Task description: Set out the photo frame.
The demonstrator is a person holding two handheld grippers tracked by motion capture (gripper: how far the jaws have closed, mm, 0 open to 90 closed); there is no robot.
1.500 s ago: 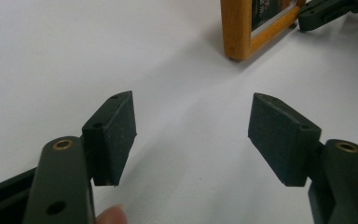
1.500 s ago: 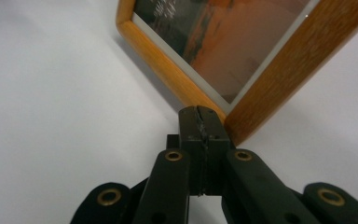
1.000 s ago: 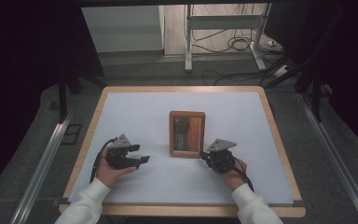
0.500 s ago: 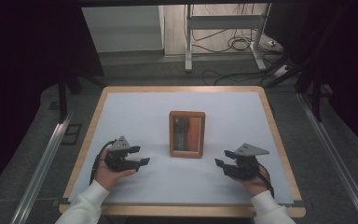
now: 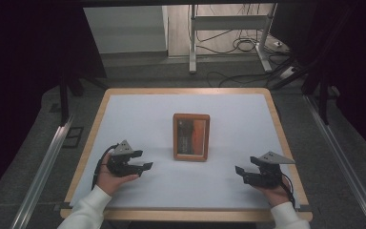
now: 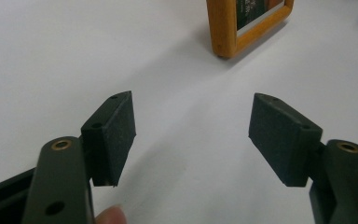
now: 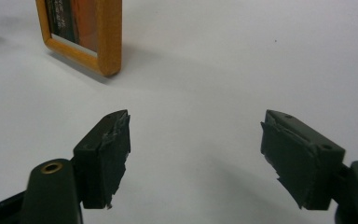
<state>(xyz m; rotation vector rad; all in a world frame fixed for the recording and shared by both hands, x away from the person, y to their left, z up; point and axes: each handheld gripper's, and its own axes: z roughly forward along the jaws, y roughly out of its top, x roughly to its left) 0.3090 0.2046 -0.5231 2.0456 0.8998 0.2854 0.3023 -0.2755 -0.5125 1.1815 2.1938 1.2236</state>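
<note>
Centre of the high view: a small wooden picture frame [image 5: 191,137] lies flat on the white table [image 5: 138,114], free of both tools. Right gripper [image 5: 251,175] now sits at lower right, well apart from the frame (a second ago it was just beside the frame's lower right corner), so it has backed off; likely a release or reset. Left gripper [image 5: 142,166] holds its place at lower left. Both have jaws spread, nothing between them. Frame: orange-brown varnished wood, rounded corners [image 7: 108,70], glossy dark-and-orange picture inside. Right pads [image 7: 107,158] look frayed; left pads [image 6: 116,126] matte, finely grained.
</note>
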